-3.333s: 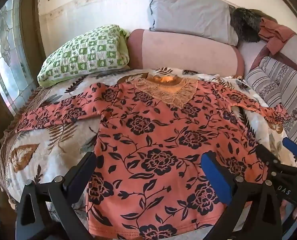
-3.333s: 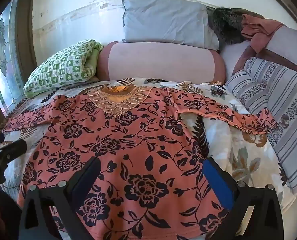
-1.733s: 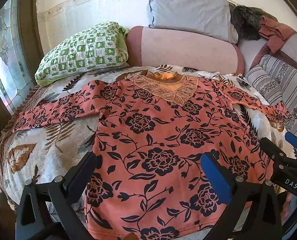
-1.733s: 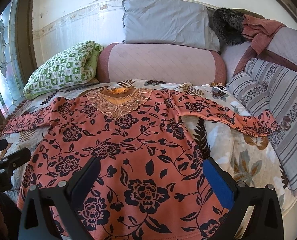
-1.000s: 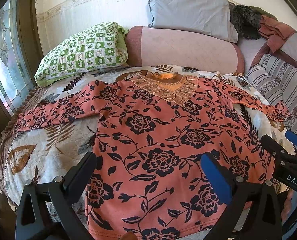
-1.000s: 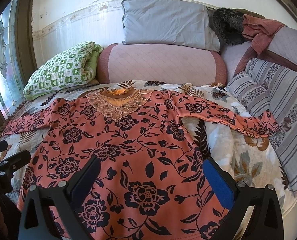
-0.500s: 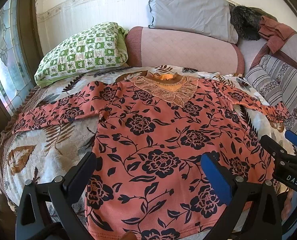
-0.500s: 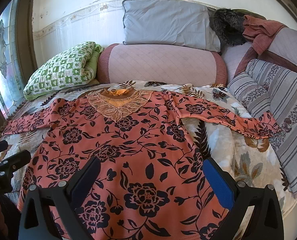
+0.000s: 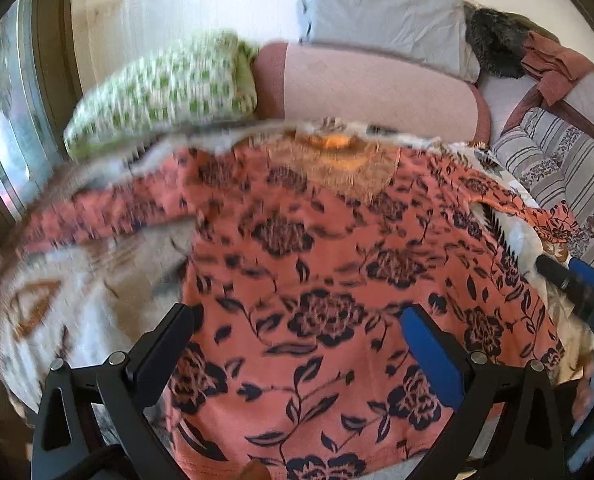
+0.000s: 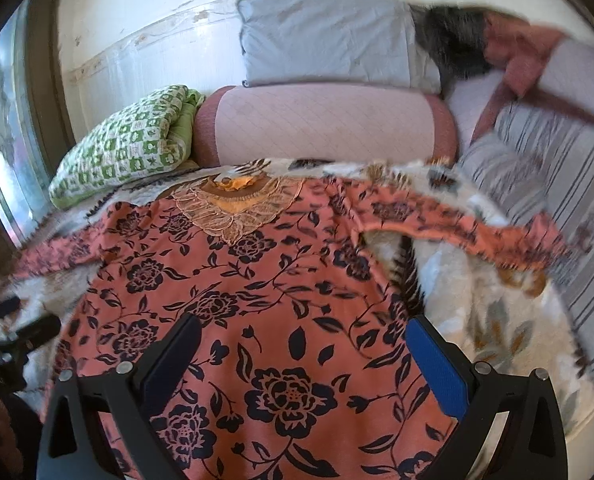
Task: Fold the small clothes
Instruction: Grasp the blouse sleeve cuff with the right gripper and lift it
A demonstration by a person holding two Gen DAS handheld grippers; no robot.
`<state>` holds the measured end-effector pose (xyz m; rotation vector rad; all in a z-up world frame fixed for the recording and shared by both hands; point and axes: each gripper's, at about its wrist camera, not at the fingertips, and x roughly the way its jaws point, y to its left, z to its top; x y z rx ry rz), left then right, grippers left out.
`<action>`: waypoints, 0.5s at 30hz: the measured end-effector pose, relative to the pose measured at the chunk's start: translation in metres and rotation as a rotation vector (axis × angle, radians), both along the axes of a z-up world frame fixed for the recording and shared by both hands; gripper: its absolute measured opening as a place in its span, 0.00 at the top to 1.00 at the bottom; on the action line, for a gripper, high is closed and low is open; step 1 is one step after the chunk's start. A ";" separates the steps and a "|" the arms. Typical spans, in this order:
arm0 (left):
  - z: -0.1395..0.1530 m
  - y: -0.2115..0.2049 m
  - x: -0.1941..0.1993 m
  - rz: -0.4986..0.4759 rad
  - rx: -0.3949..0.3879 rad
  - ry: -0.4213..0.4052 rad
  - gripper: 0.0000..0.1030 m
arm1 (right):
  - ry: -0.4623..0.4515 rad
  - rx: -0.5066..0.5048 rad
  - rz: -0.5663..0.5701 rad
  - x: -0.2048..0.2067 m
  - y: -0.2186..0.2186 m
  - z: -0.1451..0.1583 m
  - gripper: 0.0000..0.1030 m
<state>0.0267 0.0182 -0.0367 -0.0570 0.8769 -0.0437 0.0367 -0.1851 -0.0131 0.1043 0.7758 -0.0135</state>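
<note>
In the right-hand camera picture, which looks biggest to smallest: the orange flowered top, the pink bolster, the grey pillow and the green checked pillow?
1. Orange flowered top, though it lies nearest the camera.
2. Pink bolster.
3. Grey pillow.
4. Green checked pillow.
Bolster and grey pillow look close.

Each gripper, left (image 9: 297, 334) and right (image 10: 303, 346), has a black frame with silver screws, one black finger pad and one blue.

1 floral top (image 10: 257, 320), 2 claws, left claw (image 9: 297, 344) and right claw (image 10: 303, 354), 1 grey pillow (image 10: 329, 40), 1 green checked pillow (image 10: 125, 144), 1 pink bolster (image 10: 325, 124), 1 bed (image 10: 477, 320)
</note>
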 end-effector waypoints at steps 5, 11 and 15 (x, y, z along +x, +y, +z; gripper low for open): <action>-0.035 0.031 0.015 0.074 -0.066 0.126 0.00 | 0.072 0.302 -0.180 0.028 -0.103 -0.023 0.00; -0.055 0.054 0.026 0.114 -0.055 0.154 0.00 | 0.072 0.711 -0.595 0.051 -0.287 -0.080 0.00; -0.060 0.060 0.038 0.108 -0.036 0.152 0.00 | 0.074 0.741 -0.729 0.067 -0.359 -0.108 0.04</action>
